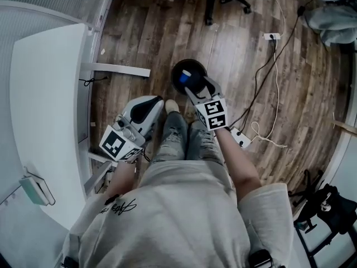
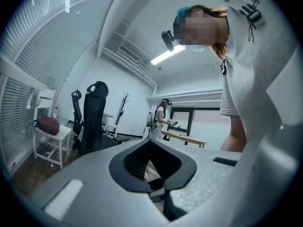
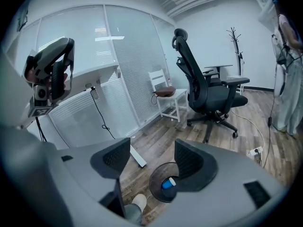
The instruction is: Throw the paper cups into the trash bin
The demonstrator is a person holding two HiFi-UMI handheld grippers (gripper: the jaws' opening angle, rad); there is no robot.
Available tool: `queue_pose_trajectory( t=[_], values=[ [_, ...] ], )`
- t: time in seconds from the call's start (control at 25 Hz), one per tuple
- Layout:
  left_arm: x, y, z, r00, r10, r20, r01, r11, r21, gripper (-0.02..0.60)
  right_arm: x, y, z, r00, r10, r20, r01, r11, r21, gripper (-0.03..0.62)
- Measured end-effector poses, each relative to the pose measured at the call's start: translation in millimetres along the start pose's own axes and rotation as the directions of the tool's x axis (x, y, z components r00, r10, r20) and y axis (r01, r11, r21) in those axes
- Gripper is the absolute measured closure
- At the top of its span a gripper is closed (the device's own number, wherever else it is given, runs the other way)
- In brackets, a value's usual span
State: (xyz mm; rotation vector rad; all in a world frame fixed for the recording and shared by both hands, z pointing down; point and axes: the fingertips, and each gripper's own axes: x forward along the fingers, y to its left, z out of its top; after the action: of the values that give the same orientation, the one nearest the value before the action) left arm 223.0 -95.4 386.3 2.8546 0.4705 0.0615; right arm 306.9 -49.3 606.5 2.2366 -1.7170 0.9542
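Blue paper cup (image 3: 168,184) already lies inside the black trash bin (image 3: 155,189) on the wooden floor, so I judge the drop for this one finished. No other cup shows in any view. My next move would be to swing round and look for one, perhaps toward the white desk (image 1: 44,94). My right tongs (image 3: 152,160) hang directly above the bin, jaws wide apart, with nothing between them and touching nothing. My left tongs (image 2: 156,186) sit by my left leg, jaws together and empty.
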Motion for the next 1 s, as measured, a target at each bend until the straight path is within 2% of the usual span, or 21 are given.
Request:
queue_pose_trajectory(
  t=[0.6, 1.0],
  values=[
    [13.1, -22.8, 52.6, 0.998, -0.05, 0.034, 0.047, 0.995, 0.085, 0.578, -71.8, -8.0, 89.5, 0.986, -0.04, 0.163, 0.046, 0.998, -0.035, 0.313],
    [22.0, -37.8, 86.9, 0.995, -0.063, 0.074, 0.049, 0.985, 0.168, 0.578, -124.2, -12.9, 142.8, 0.95, -0.065, 0.306, 0.083, 0.996, -0.045, 0.313]
  ],
)
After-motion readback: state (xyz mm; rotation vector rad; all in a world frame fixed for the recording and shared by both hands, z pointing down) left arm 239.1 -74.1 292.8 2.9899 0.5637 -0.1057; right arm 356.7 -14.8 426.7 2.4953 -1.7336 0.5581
